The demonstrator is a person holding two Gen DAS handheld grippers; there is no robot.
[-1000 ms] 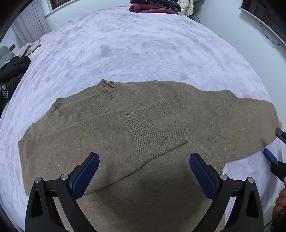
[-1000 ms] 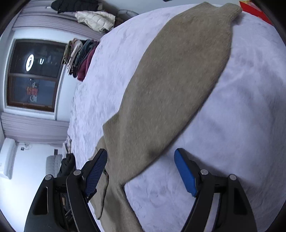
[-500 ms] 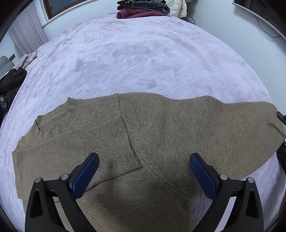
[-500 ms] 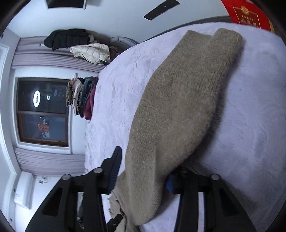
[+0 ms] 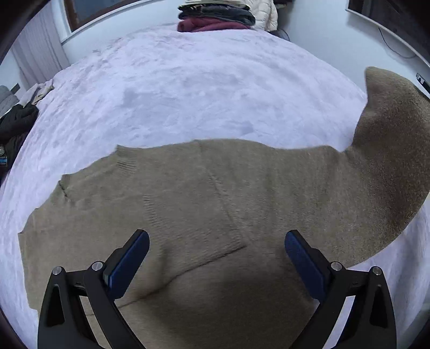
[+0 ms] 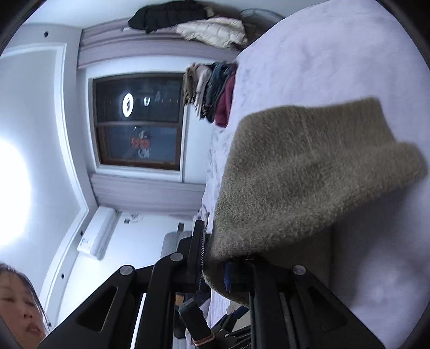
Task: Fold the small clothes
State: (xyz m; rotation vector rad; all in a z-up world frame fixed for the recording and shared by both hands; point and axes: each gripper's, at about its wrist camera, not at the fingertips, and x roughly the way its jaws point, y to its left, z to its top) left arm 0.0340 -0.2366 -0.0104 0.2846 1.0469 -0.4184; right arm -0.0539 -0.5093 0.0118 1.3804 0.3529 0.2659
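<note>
A home bedroom: a wide bed (image 5: 188,88) under a pale lilac plush cover fills the room; folded clothes (image 5: 215,16) are stacked at its far edge; a dark window (image 6: 137,120) with pleated blinds, a wall-mounted air conditioner (image 6: 99,233) and jackets (image 6: 188,21) piled nearby complete the domestic setting.

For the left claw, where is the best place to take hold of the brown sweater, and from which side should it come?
Probably the sweater's near edge below the open left claw, approached from above. The cloth lies flat on the bed there, so the fingers can pinch that edge. The far sleeve end is already lifted, the right claw shut on it.
</note>
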